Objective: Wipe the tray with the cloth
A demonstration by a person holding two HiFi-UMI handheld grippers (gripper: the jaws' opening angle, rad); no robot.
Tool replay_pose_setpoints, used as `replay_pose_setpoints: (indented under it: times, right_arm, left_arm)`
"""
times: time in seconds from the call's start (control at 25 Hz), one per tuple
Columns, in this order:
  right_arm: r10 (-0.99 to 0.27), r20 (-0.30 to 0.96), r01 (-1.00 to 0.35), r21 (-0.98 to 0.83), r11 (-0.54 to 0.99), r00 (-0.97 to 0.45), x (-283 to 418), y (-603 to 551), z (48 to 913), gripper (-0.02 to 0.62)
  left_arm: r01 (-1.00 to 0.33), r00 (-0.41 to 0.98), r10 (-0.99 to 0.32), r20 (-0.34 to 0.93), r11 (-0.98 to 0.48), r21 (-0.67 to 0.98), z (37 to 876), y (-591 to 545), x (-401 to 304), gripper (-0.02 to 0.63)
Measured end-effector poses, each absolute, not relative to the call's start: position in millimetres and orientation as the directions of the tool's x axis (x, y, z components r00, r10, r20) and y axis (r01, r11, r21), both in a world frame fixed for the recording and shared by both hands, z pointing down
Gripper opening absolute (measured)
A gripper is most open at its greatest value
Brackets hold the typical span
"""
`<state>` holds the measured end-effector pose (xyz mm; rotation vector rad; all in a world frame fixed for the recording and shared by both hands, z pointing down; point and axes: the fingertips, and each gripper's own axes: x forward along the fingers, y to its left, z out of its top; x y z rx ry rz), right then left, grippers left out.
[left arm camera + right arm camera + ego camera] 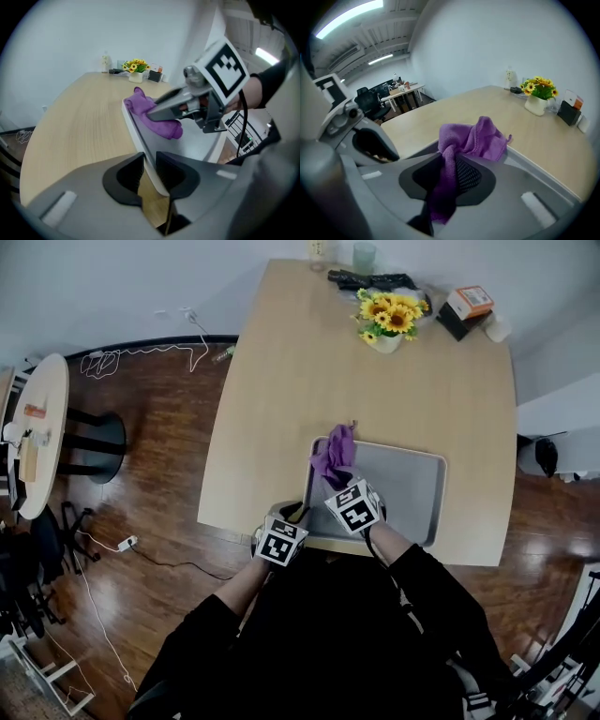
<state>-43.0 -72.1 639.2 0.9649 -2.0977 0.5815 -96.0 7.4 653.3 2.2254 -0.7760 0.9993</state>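
Observation:
A grey tray point(412, 486) lies near the front edge of the wooden table point(309, 381). My left gripper point(296, 516) is at the tray's near left corner. In the left gripper view its jaws point(150, 163) are shut on the tray's rim point(136, 133). My right gripper point(337, 478) is over the tray's left end, shut on a purple cloth point(335, 454). In the right gripper view the cloth point(476, 140) is pinched between the jaws and bunches out ahead of them onto the tray's far left edge. The left gripper view shows the right gripper point(161, 108) pressing the cloth point(140, 104) down there.
At the table's far end stand a vase of sunflowers point(388, 319), an orange box point(470, 302), a black object point(373, 281) and a glass point(364, 256). A round side table point(39, 427) and cables point(141, 352) are on the dark floor at the left.

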Motion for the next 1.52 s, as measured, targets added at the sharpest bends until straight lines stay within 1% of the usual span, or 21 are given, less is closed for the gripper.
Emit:
replay_pose_setpoints:
  times: [0.08,0.12,0.28,0.44,0.52,0.6,0.72,0.8,0.96,1.12,1.24,1.36,1.52]
  right_arm:
    - [-0.464,0.783,-0.784,-0.049,0.619,-0.414,-12,-55,640,0.08]
    - [-0.483,0.786,-0.804,-0.03,0.594,-0.387,10,-48,642,0.081]
    - [-0.543,0.808,-0.909,0.021,0.416,-0.23,122,-30,644,0.081]
    - [-0.55,0.831,-0.95,0.104,0.296,-0.08,224,-9,646,0.081]
    - [-0.56,0.826,-0.96,0.1,0.262,-0.066,255,-1,644,0.081]
    - [-0.568,0.82,-0.963,0.093,0.253,-0.07,263,2,641,0.081]
    - [-0.559,0.826,-0.959,0.106,0.264,-0.062,243,-4,643,0.081]
    - [-0.563,0.82,-0.951,0.085,0.297,-0.102,208,-16,643,0.083]
    - [-0.561,0.795,-0.908,0.032,0.419,-0.231,110,-45,642,0.084]
    - [-0.51,0.782,-0.816,0.005,0.578,-0.357,-2,-60,641,0.084]
    - [-0.469,0.78,-0.76,-0.012,0.65,-0.414,-63,-56,638,0.084]
    - [-0.476,0.779,-0.762,-0.004,0.647,-0.408,-83,-50,639,0.083]
    - [-0.466,0.785,-0.749,0.003,0.662,-0.409,-64,-43,640,0.083]
  left_arm:
    - [-0.708,0.553,-0.275,0.786,-0.653,0.269,653,7,-95,0.064]
    - [-0.712,0.551,-0.278,0.787,-0.649,0.269,652,7,-95,0.064]
    - [-0.725,0.529,-0.291,0.797,-0.644,0.246,653,5,-95,0.064]
    - [-0.755,0.507,-0.313,0.803,-0.61,0.239,655,7,-95,0.063]
    - [-0.768,0.496,-0.323,0.806,-0.596,0.234,656,7,-90,0.058]
    - [-0.776,0.479,-0.327,0.814,-0.591,0.219,657,5,-88,0.055]
    - [-0.786,0.47,-0.328,0.82,-0.578,0.219,656,4,-88,0.052]
    - [-0.788,0.479,-0.331,0.813,-0.571,0.231,655,3,-88,0.053]
    - [-0.781,0.504,-0.329,0.798,-0.568,0.259,653,5,-88,0.054]
    - [-0.759,0.534,-0.313,0.786,-0.586,0.283,649,7,-92,0.057]
    - [-0.736,0.561,-0.3,0.772,-0.607,0.299,651,8,-92,0.06]
    - [-0.717,0.587,-0.289,0.757,-0.62,0.32,651,6,-92,0.064]
    - [-0.706,0.604,-0.266,0.752,-0.617,0.348,652,6,-96,0.067]
